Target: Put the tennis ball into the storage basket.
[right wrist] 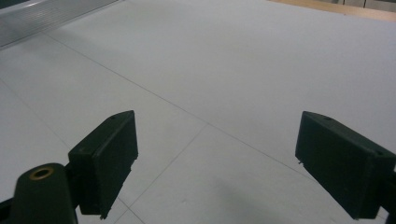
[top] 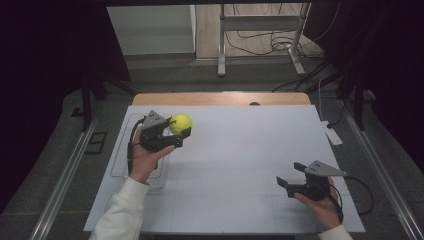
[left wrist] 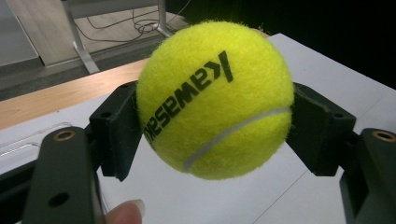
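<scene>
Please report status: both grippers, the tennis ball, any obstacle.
Left gripper shut on tennis ball, held above the white sheet. Right gripper open, nothing between the jaws. No obstacle near.

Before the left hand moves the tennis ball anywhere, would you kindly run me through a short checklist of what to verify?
1. Ball gripped on both sides: the left gripper has a pad on each side of the tennis ball. Ok.
2. Ball clear of the surface: it hangs above the white table sheet. Ok.
3. Grip centred: pads sit near the ball's widest part. Ok.
4. Right gripper free: jaws wide apart, nothing between them. Ok.
5. Clear tray ready as a drop spot: its inside is partly hidden behind the left hand. Cannot tell.
</scene>
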Available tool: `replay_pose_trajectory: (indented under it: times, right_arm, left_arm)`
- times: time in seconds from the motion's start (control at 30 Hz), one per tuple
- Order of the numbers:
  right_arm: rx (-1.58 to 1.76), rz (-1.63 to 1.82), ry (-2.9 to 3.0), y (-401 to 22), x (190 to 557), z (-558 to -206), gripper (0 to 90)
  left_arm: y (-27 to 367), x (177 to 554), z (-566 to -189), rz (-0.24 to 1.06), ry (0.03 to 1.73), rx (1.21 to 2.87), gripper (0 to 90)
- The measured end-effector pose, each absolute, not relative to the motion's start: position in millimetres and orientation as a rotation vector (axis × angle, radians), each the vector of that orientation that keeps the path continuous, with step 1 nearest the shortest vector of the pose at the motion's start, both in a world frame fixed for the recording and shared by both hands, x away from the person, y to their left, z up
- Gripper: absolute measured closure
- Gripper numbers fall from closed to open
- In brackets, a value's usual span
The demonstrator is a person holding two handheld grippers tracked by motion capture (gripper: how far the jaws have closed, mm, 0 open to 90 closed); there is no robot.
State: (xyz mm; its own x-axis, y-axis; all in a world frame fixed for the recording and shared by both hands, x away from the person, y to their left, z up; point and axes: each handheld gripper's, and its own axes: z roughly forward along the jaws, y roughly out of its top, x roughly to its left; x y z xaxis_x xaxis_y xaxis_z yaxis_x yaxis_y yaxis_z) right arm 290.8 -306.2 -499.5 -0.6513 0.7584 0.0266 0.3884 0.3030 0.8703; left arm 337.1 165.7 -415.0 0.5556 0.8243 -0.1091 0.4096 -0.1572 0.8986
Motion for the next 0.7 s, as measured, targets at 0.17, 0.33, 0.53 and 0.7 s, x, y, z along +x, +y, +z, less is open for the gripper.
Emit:
replay_pose_trajectory:
  times: [0.17,0.33,0.53,0.7]
  right_arm:
    - [1.022,1.293,2.185,-306.0,290.6,-499.4,13.2]
    - [1.022,1.293,2.186,-306.2,290.6,-499.4,13.2]
    - [1.021,1.292,2.187,-306.1,290.7,-499.6,13.2]
    - [1.022,1.291,2.187,-306.1,290.7,-499.6,13.2]
  left_arm:
    - [168.5,338.3,-416.1,0.524,1.037,1.769,26.7]
    - [170.7,338.5,-415.9,0.529,1.044,1.763,26.7]
    - [173.2,339.0,-415.8,0.537,1.051,1.753,26.7]
    - [175.6,339.4,-415.6,0.540,1.057,1.748,26.7]
